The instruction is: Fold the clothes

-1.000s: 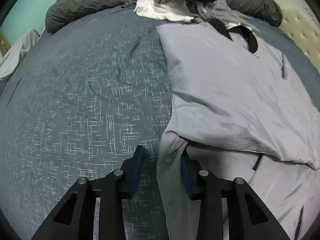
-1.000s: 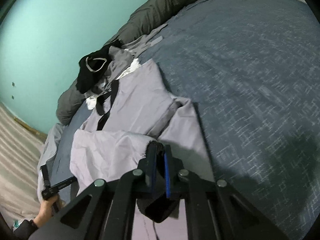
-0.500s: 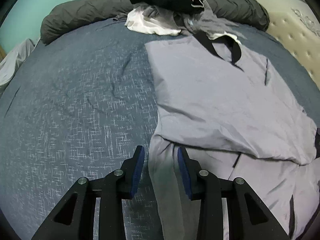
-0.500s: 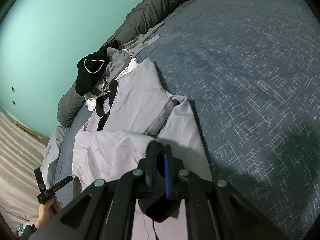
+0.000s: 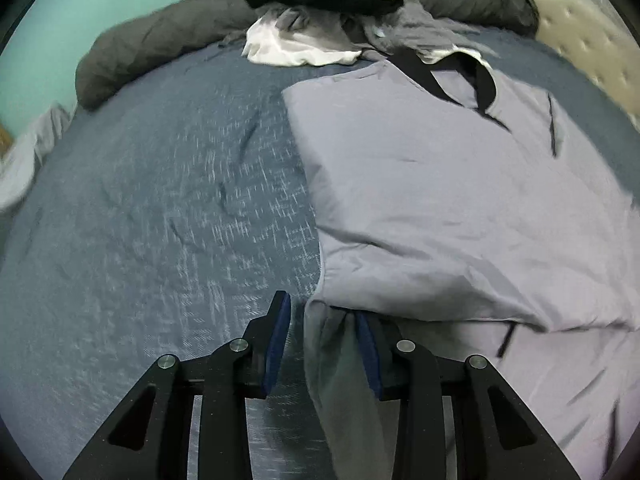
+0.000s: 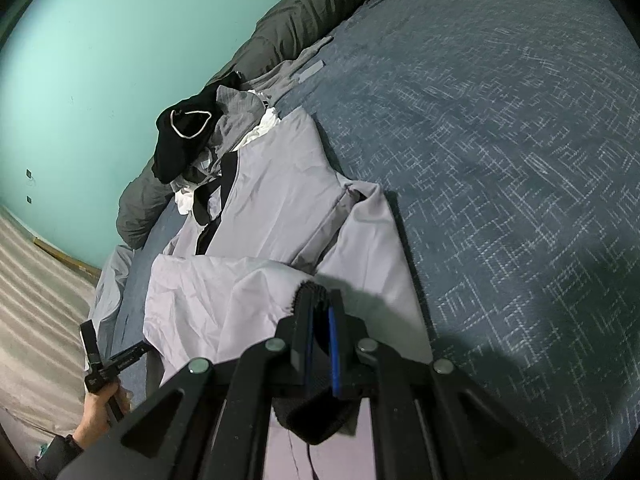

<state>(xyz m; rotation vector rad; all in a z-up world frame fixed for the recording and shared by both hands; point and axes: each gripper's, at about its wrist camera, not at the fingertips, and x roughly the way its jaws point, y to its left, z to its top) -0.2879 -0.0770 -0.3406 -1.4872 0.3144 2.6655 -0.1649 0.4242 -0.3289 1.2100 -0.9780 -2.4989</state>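
A lilac garment with black trim (image 5: 440,200) lies partly folded on the blue bed cover (image 5: 160,220). My left gripper (image 5: 324,316) stands open at its near left corner. A strip of the fabric's edge hangs between the jaws, against the right pad (image 5: 366,344), with a gap to the left pad. My right gripper (image 6: 320,300) is shut on a black ribbed cuff of the same garment (image 6: 272,200), and a lifted fold of cloth drapes leftward from it. The left gripper (image 6: 104,364) and the hand holding it (image 6: 96,408) show low on the left in the right wrist view.
A pile of black, white and grey clothes (image 5: 320,20) sits at the far side of the bed against a rolled dark grey duvet (image 5: 160,48). A beige tufted headboard (image 5: 580,40) is at the right. A teal wall (image 6: 100,60) stands behind.
The left gripper has shifted and rolled a little at the garment's corner, with the fabric edge staying between its jaws. The right gripper has kept still, holding the cuff.
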